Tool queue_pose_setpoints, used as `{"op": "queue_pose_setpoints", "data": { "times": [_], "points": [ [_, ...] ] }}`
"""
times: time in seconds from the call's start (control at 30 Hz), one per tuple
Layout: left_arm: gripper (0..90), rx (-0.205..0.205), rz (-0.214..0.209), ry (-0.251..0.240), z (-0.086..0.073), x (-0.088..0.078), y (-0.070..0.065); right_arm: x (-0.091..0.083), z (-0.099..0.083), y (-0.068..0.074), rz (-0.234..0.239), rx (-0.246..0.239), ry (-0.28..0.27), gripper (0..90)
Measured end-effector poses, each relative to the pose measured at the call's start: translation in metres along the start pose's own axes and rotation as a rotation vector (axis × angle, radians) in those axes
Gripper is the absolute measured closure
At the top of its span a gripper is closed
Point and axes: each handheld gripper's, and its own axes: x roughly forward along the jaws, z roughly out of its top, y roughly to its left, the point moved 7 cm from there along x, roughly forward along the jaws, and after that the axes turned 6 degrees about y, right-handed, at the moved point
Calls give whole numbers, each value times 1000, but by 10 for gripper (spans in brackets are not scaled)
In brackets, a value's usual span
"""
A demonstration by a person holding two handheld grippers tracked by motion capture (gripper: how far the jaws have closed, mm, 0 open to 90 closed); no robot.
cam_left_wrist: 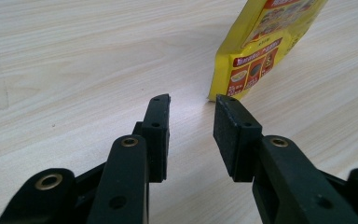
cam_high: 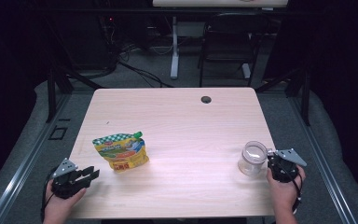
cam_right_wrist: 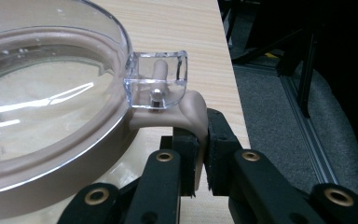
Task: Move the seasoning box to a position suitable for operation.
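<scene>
A yellow spouted pouch [cam_high: 121,151] with a green cap lies at the table's left front. In the left gripper view the pouch [cam_left_wrist: 261,42] sits just ahead and to the right of my left gripper [cam_left_wrist: 193,100], whose jaws stand open over bare wood. In the high view my left gripper [cam_high: 92,173] rests near the table's front left corner. A clear glass jar [cam_high: 253,158] with a hinged lid stands at the right front. My right gripper [cam_high: 270,161] is beside it. Its jaws [cam_right_wrist: 203,121] are shut on the beige tab [cam_right_wrist: 193,109] under the jar's clear latch [cam_right_wrist: 156,79].
The light wooden table [cam_high: 177,121] has a round cable hole [cam_high: 206,99] near its far edge. Its right edge runs close to my right hand. Beyond the table stand a dark chair [cam_high: 228,37] and a white desk leg [cam_high: 174,51].
</scene>
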Motion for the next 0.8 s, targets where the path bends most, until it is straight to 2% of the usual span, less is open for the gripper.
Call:
{"op": "queue_pose_setpoints", "data": {
  "times": [0.23,0.4,0.53,0.57,0.6,0.8],
  "points": [
    [662,6,-3,4,0,1,-1,0,1,1,1,13,3,844],
    [663,15,-16,1,1,1,-4,-2,4,10,16,-3,-2,849],
    [663,22,-26,-2,3,1,-9,-7,9,25,45,-43,-12,856],
    [663,31,-27,-1,3,0,-10,-8,11,35,71,-42,-24,856],
    [663,31,-32,-7,4,0,-12,-8,11,35,71,-42,-24,856],
    [664,50,-45,-13,6,0,-21,-16,19,74,165,-58,-45,857]
  ]
}}
